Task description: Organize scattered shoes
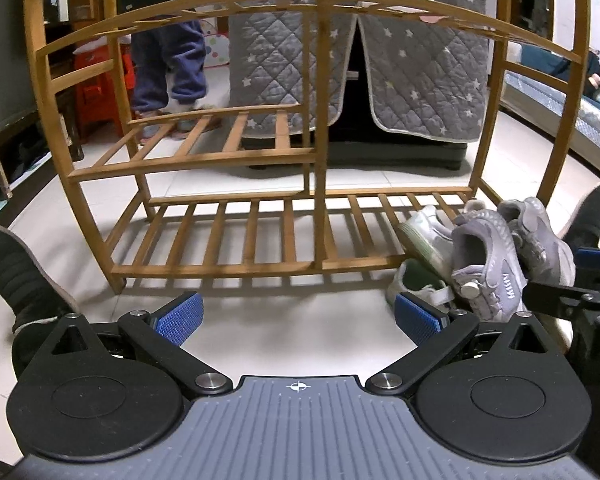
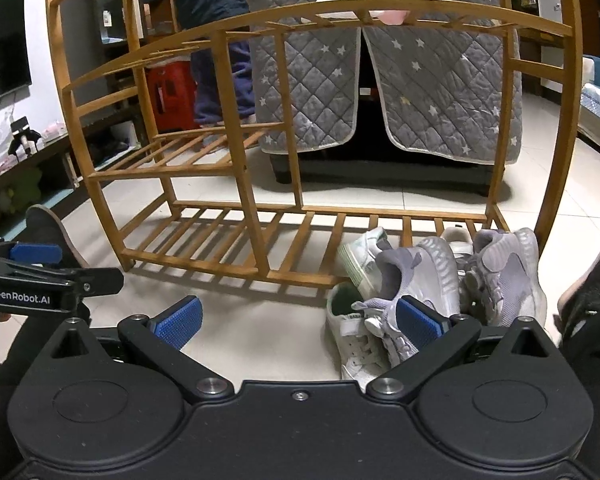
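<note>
Both grippers spread and empty, the right gripper point(image 2: 298, 322) nearer the shoe heap point(image 2: 432, 288), which lies on the floor just ahead-right of it against the bamboo rack point(image 2: 236, 240), whose low slats stand bare

Right gripper point(image 2: 299, 322) gapes over tile beside heaped shoes point(image 2: 420, 280) fronting the bamboo rack point(image 2: 236, 148).

The shoe rack point(image 1: 220, 268) stands on the floor point(image 1: 292, 320), its shelves bare. The shoes point(image 1: 488, 264) lie piled on the floor before its right end. Behind the rack hangs a quilt point(image 1: 420, 72).
</note>
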Available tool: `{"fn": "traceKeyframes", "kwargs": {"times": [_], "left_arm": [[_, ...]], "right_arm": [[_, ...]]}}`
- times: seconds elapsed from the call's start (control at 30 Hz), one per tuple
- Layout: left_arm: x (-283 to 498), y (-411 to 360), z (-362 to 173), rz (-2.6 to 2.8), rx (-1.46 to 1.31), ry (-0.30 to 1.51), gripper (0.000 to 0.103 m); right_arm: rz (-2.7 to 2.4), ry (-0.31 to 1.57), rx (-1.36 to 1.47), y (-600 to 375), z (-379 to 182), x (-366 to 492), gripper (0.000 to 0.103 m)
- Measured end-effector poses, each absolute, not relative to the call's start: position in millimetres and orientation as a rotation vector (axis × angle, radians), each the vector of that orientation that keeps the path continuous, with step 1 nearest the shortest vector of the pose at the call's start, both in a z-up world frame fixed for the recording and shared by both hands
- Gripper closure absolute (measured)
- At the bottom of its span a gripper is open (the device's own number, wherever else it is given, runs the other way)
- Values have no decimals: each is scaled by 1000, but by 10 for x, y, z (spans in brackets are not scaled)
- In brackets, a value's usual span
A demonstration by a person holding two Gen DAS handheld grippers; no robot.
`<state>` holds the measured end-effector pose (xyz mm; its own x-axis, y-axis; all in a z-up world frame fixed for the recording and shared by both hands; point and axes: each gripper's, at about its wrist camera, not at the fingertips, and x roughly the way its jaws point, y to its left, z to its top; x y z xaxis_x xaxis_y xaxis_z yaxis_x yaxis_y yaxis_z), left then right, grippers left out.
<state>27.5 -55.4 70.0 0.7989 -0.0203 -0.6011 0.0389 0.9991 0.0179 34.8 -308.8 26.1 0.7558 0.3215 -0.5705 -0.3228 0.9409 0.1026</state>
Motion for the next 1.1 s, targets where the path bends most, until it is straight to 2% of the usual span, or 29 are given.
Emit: {"fn": "traceKeyframes", "kwargs": {"times": [1.1], "left_arm": [[365, -1075, 288, -153, 111, 742, 0]], "right_arm": [[267, 721, 38, -3191, -48, 258, 0]]}}
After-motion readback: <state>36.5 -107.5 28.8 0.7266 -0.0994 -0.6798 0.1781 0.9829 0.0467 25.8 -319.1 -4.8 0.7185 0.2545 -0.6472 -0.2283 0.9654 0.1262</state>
